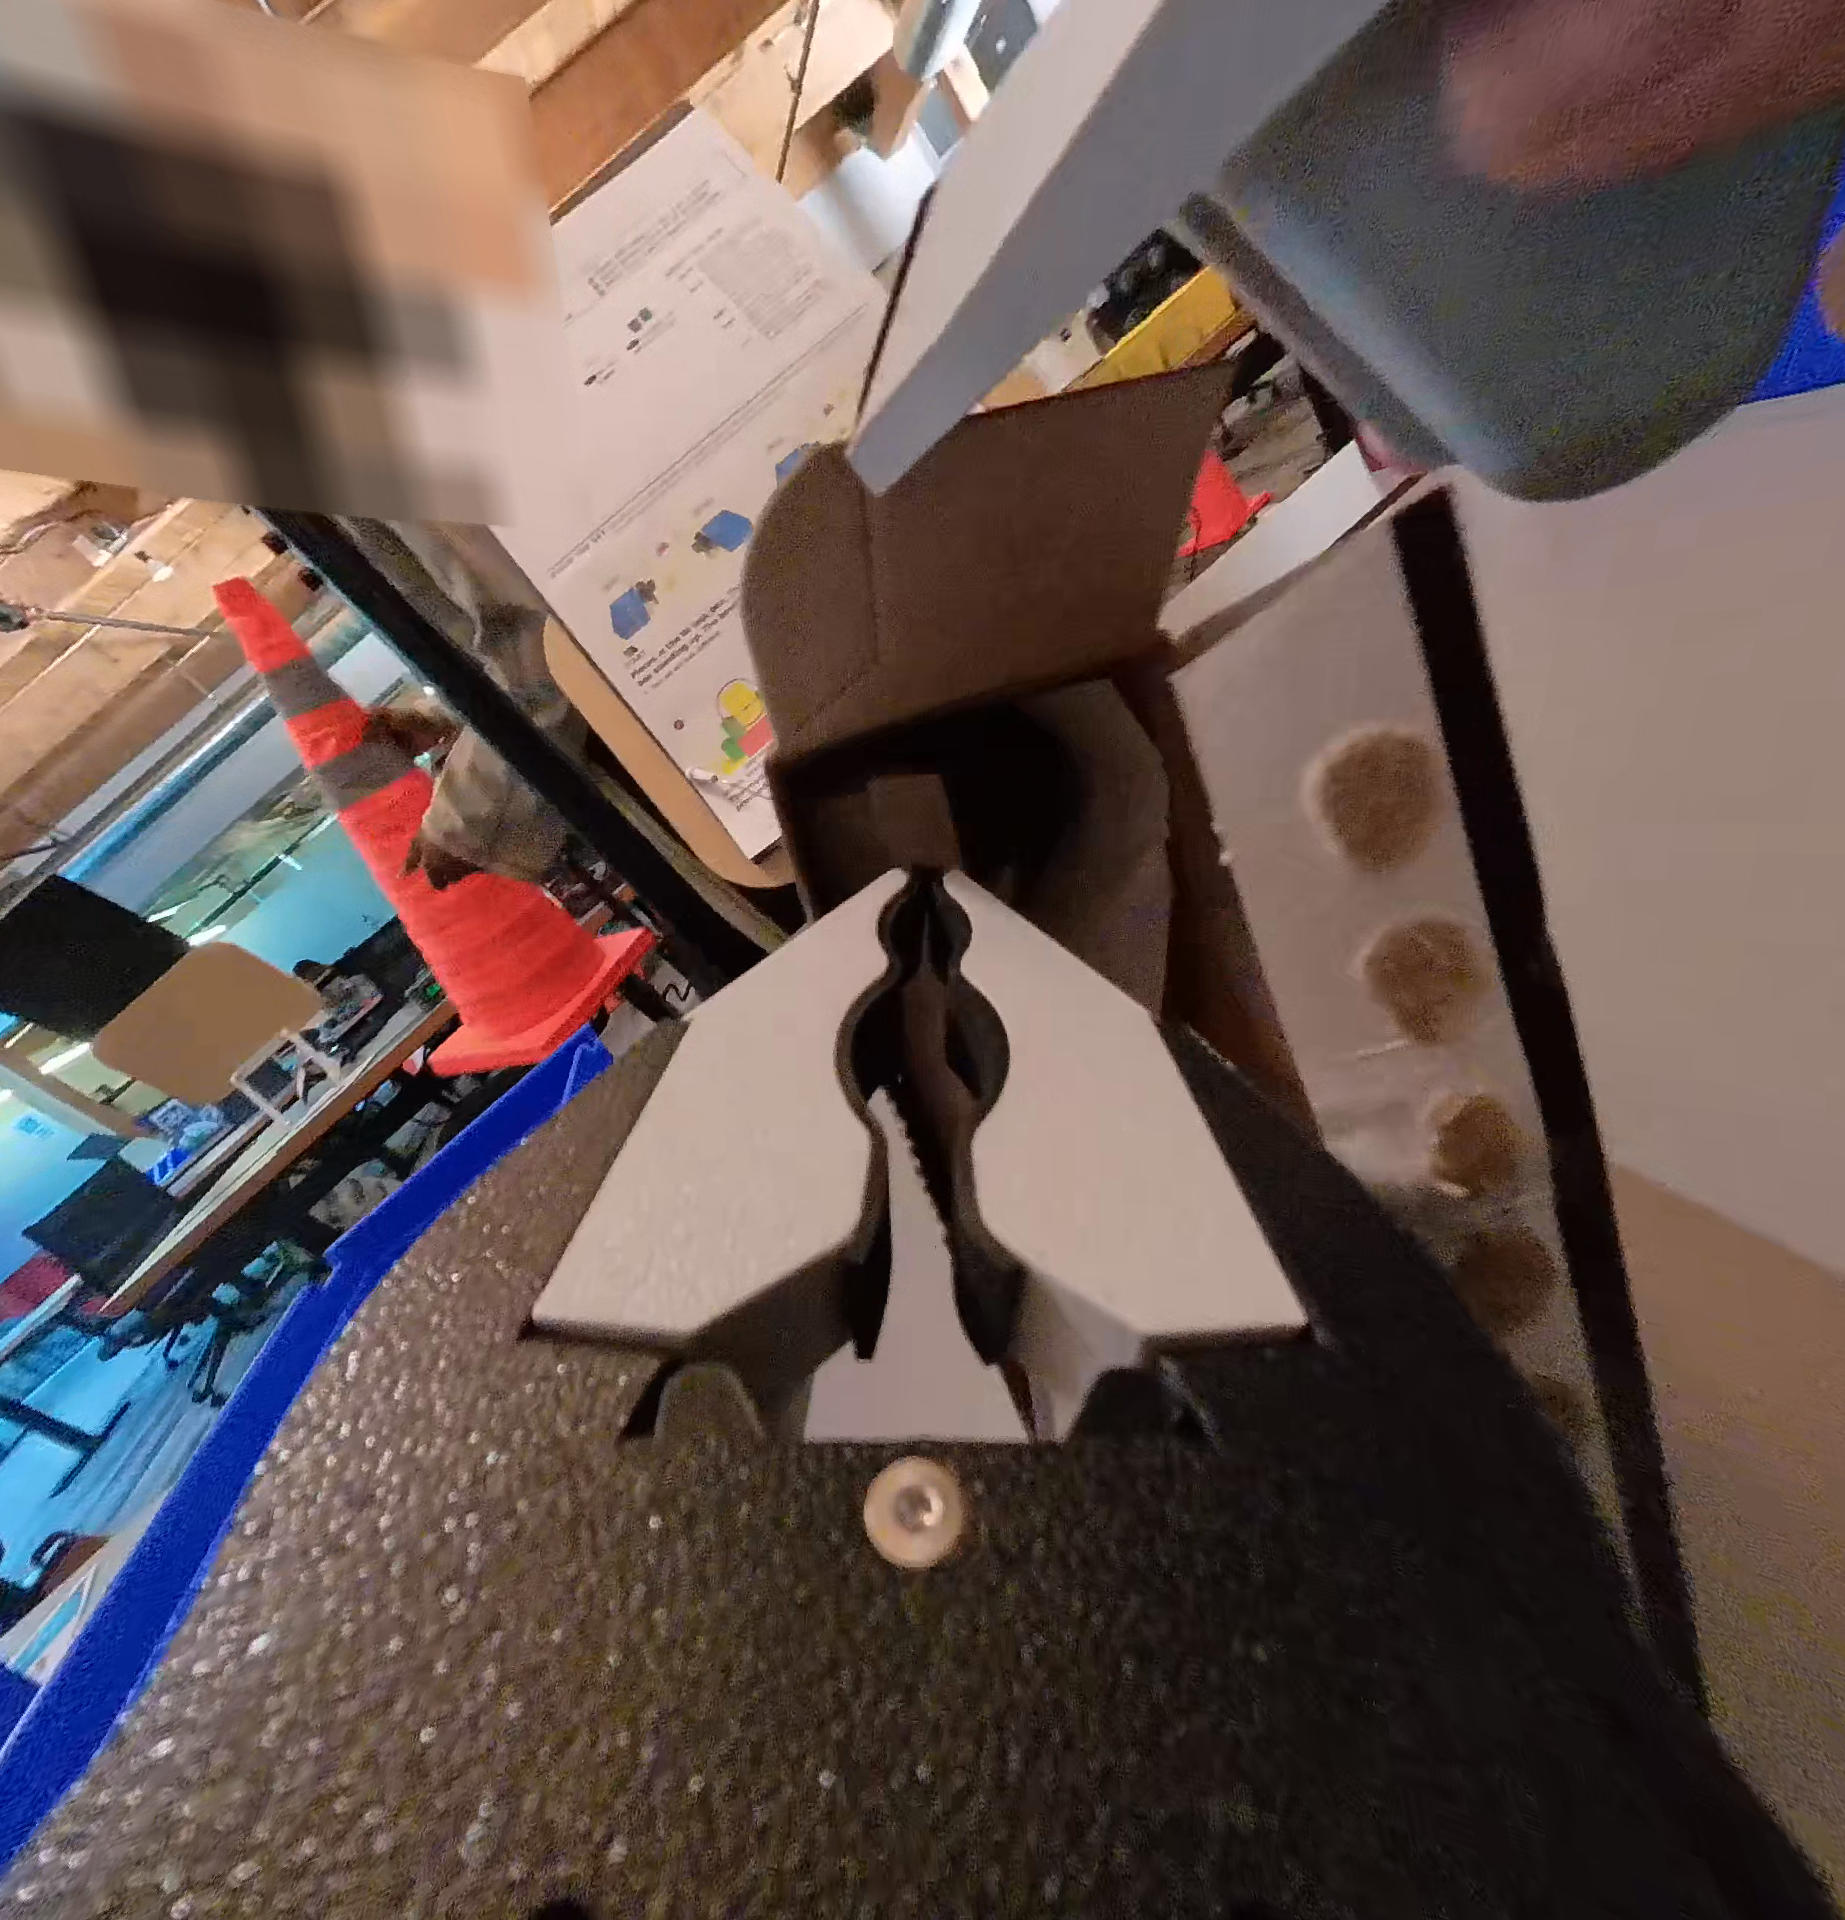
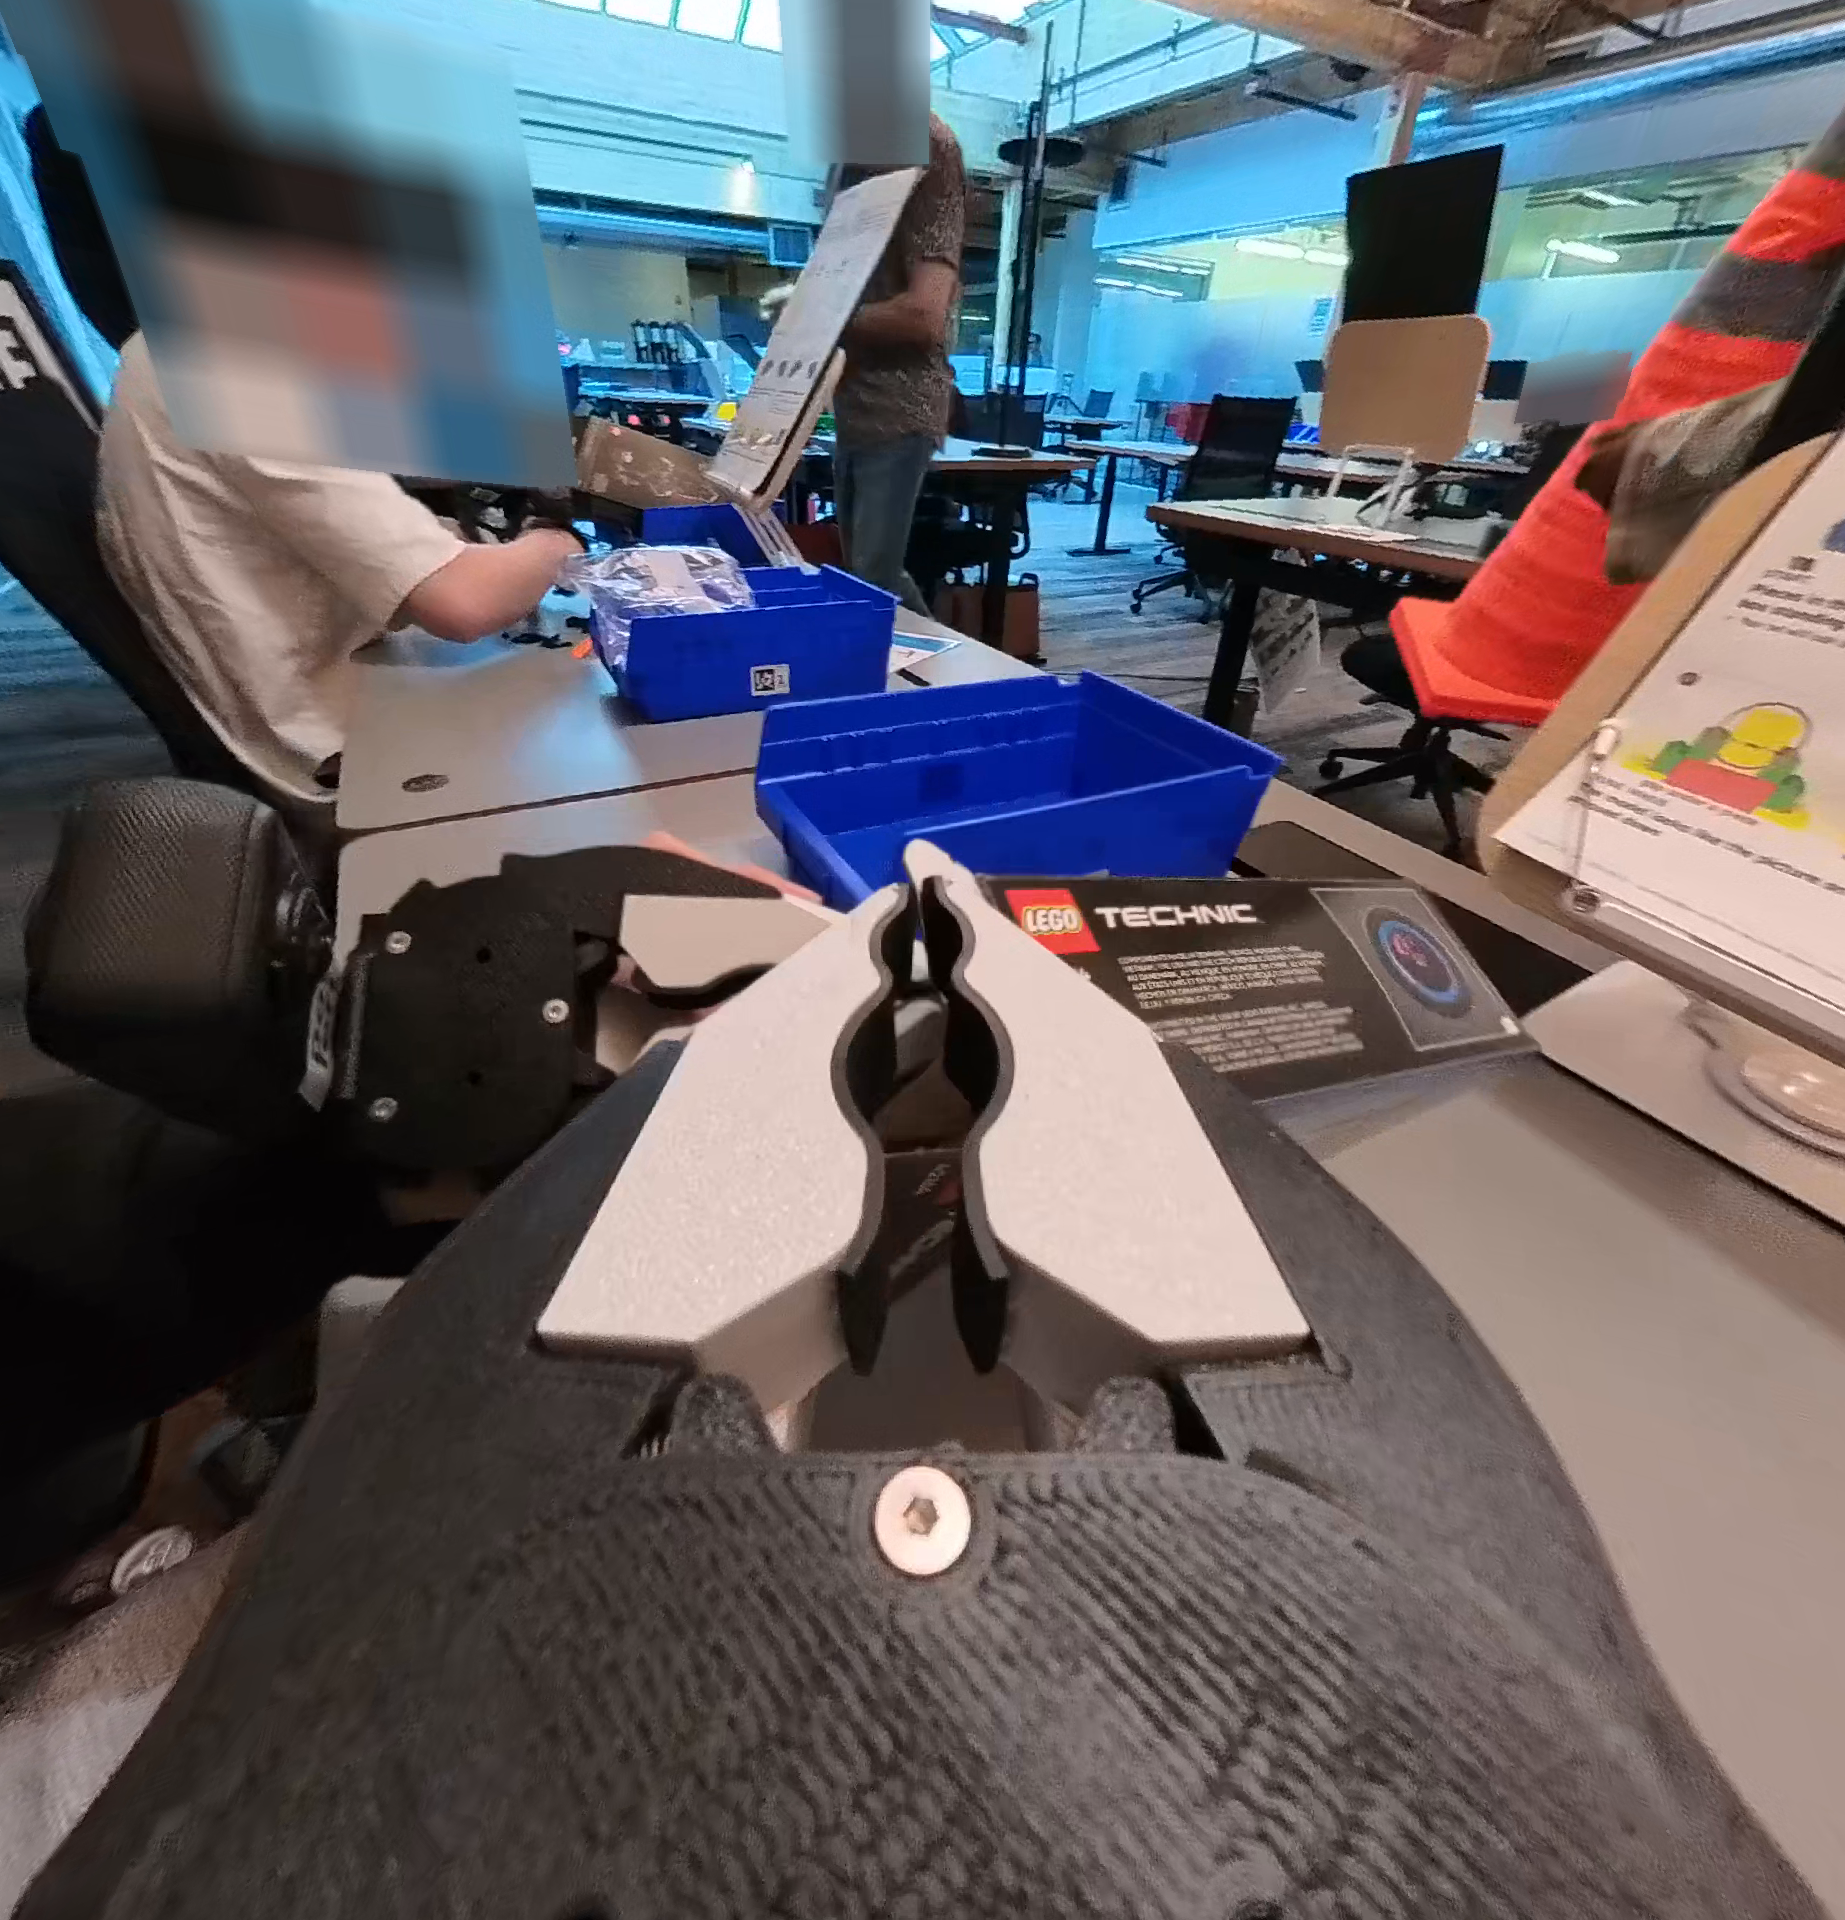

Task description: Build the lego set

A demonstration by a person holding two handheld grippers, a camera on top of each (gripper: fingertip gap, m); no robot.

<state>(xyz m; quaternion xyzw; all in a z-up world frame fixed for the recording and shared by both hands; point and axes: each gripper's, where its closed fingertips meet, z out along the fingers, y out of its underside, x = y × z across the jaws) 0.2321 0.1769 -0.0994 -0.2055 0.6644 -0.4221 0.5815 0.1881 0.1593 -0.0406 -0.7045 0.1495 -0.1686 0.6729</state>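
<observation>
A black Lego box (image 2: 1261,977) lies on the grey table (image 2: 1520,1299), its open end towards me. In the left wrist view its brown inner flaps (image 1: 1001,582) stand open and its silver side (image 1: 1365,831) runs along the right. My left gripper (image 1: 923,883) is shut on a thin flap at the box mouth; it also shows at the left of the right wrist view (image 2: 710,935). My right gripper (image 2: 918,883) is shut at the same end of the box, and its grey finger (image 1: 1001,260) meets the upper flap.
A blue bin (image 2: 1011,790) stands just behind the box and a second one (image 2: 752,644) sits farther back by a seated person. An instruction sheet on a stand (image 2: 1728,727) is at the right. An orange cone (image 2: 1583,582) stands beyond the table edge. The gap from one gripper's tips to the other's is roughly 8 centimetres.
</observation>
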